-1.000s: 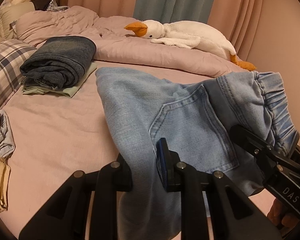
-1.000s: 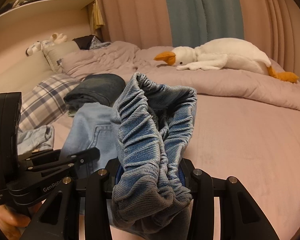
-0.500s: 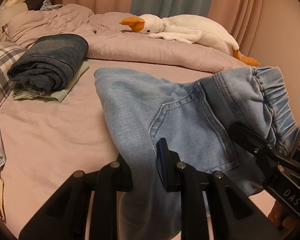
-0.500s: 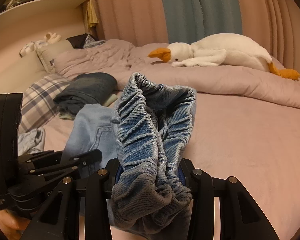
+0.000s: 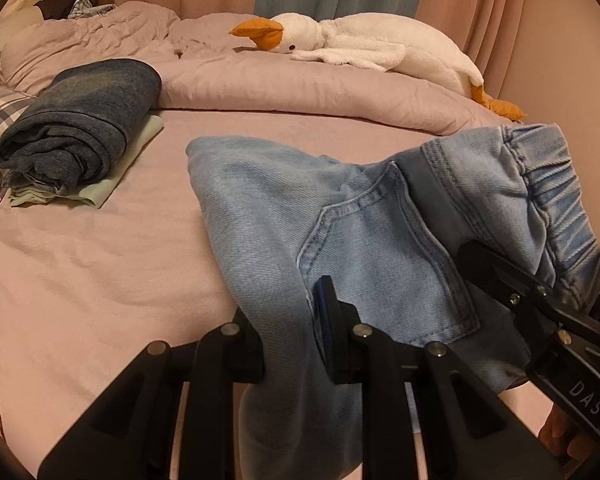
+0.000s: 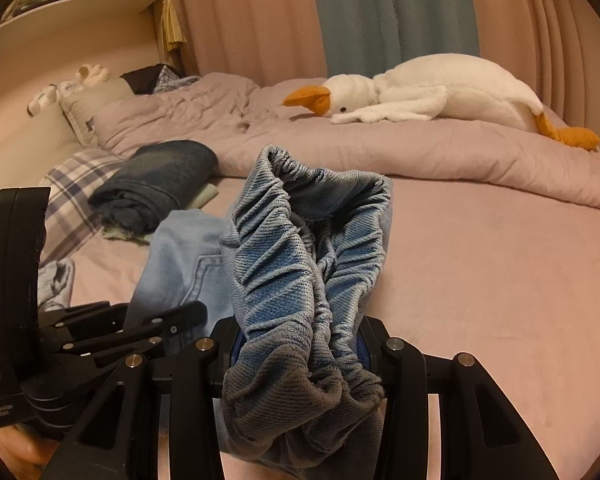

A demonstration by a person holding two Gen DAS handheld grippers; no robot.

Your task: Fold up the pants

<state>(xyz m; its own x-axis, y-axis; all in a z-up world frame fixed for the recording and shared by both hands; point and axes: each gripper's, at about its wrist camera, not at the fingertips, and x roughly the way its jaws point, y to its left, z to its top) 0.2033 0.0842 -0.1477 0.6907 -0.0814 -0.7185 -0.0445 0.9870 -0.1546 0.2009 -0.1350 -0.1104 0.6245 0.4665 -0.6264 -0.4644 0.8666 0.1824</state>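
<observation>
Pink bedsheet (image 5: pixel 100 272) is carrying the light-blue pants (image 5: pixel 300 216), which are hanging lifted at the waist end while the far end is resting on the bed. Left gripper (image 5: pixel 288 332) is clamping the seat fabric; right gripper (image 6: pixel 300 344) is clamping the bunched elastic waistband (image 6: pixel 300 248). Judgement: both should be keeping level tension, aligning edges before lowering.

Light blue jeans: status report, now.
Left tongs shut on light blue jeans; right tongs shut on the elastic waistband. Jeans lifted, far end draped on bed. Folded dark jeans lie clear left.
</observation>
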